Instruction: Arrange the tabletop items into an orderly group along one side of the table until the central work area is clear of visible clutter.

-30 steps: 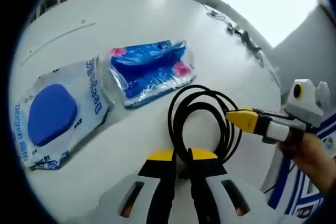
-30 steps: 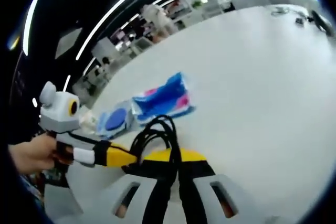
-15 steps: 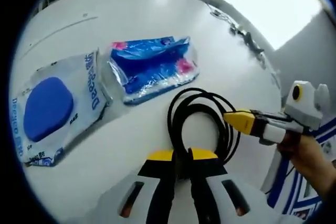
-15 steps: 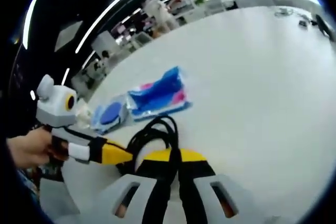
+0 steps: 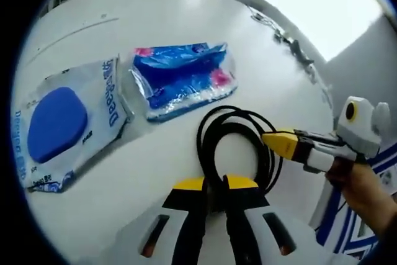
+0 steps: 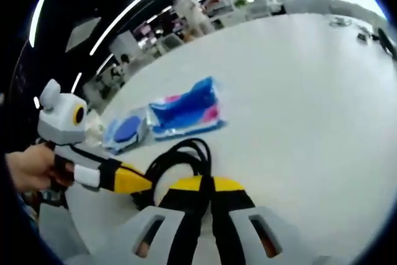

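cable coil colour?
Black; the cable coil shows best in the left gripper view.

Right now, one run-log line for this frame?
left gripper: shut on black cable | right gripper: shut on black cable | two blue packets: beside coil, on table

Three items on the white tabletop: a coiled black cable and two plastic-wrapped packs.

The black cable lies in a loose coil of several loops, its near end between the closed jaws of the left hand-held gripper and its far side at the yellow tip of the right hand-held gripper. Just beyond the coil lies a clear pack of blue and pink goods, flat and slightly angled. Beside it, edges touching or overlapping, lies a flat white-and-blue printed pack with a rounded blue pad inside. The two packs also appear side by side in the right gripper view.
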`<state>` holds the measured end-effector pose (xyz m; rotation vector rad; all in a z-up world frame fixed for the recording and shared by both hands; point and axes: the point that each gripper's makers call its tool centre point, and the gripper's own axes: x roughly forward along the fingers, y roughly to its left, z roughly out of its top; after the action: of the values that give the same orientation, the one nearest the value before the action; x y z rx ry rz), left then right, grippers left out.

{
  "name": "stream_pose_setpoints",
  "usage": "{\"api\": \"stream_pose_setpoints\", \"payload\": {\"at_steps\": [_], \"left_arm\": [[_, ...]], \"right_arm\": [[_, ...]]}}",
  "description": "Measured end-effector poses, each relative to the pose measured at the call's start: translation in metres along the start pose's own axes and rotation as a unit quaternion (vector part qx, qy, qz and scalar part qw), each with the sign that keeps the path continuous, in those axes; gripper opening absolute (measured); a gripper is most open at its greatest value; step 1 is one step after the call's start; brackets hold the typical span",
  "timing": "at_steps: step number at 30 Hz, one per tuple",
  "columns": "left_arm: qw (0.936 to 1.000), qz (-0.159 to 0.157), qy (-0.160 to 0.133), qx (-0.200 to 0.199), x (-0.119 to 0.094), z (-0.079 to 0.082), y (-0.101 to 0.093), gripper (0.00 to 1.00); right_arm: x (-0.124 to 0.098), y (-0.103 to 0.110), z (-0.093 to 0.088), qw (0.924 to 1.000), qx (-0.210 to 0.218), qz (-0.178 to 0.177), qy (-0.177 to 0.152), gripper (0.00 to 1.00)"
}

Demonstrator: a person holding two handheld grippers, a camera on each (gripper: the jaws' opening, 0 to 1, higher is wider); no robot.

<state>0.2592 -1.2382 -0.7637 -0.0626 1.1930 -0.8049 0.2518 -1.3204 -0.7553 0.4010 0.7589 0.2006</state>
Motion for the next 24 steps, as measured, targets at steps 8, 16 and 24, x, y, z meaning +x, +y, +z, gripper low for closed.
{"api": "stream_pose_setpoints", "payload": {"at_steps": [8,16,24], "left_arm": [[1.0,-0.001,0.002,-0.001,0.0,-0.0002,0.0001,0.09],[1.0,-0.002,-0.001,-0.003,-0.0001,-0.0004,-0.0001,0.1],[0.9999,-0.007,-0.01,0.002,0.0,-0.0005,-0.001,0.12]], "right_arm": [[0.0017,-0.0012,-0.0019,0.9999,-0.011,0.001,0.008,0.02],[0.0023,-0.0011,-0.0019,0.9994,-0.031,0.002,0.016,0.02],[0.0046,-0.0012,-0.0007,0.9978,-0.063,-0.001,0.018,0.05]]}}
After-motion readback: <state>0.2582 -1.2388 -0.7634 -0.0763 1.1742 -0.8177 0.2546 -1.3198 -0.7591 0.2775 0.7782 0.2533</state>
